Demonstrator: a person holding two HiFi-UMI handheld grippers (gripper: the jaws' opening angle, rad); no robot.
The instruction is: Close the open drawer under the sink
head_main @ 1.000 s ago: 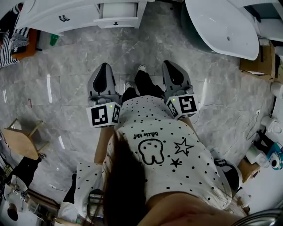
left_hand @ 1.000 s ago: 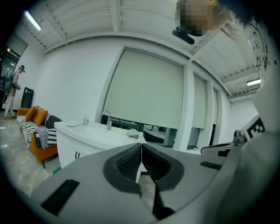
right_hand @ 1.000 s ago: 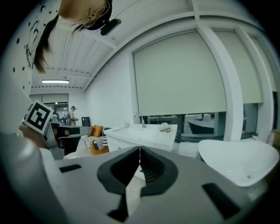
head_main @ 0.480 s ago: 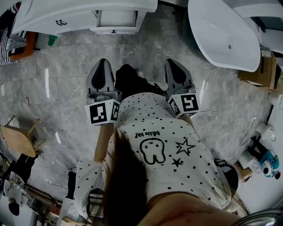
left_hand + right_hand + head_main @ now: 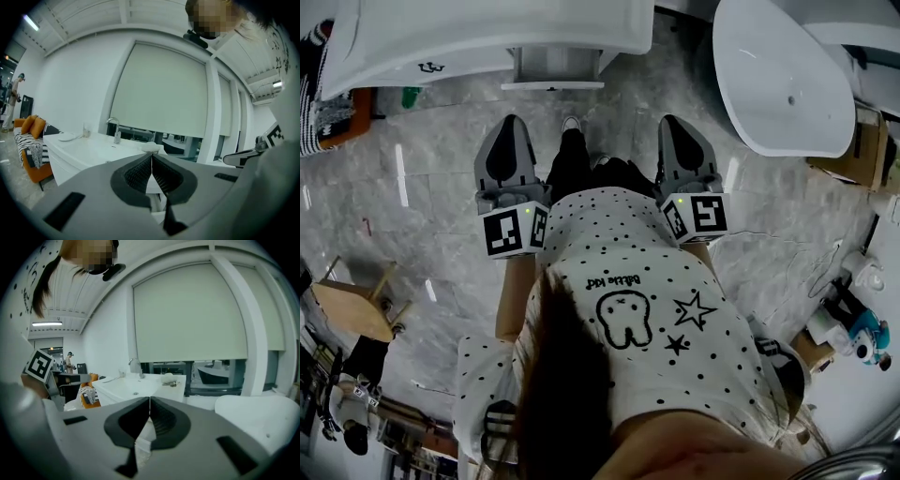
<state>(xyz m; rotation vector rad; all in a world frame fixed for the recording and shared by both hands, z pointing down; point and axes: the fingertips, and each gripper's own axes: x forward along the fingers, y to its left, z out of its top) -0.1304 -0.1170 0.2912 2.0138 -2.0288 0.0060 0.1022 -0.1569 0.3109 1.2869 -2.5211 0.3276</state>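
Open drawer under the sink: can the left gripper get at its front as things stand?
Probably yes: only floor lies between the left gripper and the drawer, with a gap to cross.

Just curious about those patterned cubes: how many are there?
2. One cube sits at the rear of the left tongs, the other cube at the rear of the right tongs, either side of the person. None looks hidden.

Laid with a grey marble floor (image 5: 441,187); enclosed by white walls (image 5: 70,84); lit by a ceiling strip (image 5: 30,22) far left; shaded by a wide pale blind (image 5: 159,89); furnished with a white bathtub (image 5: 787,84) far right and an orange sofa (image 5: 29,125) left.
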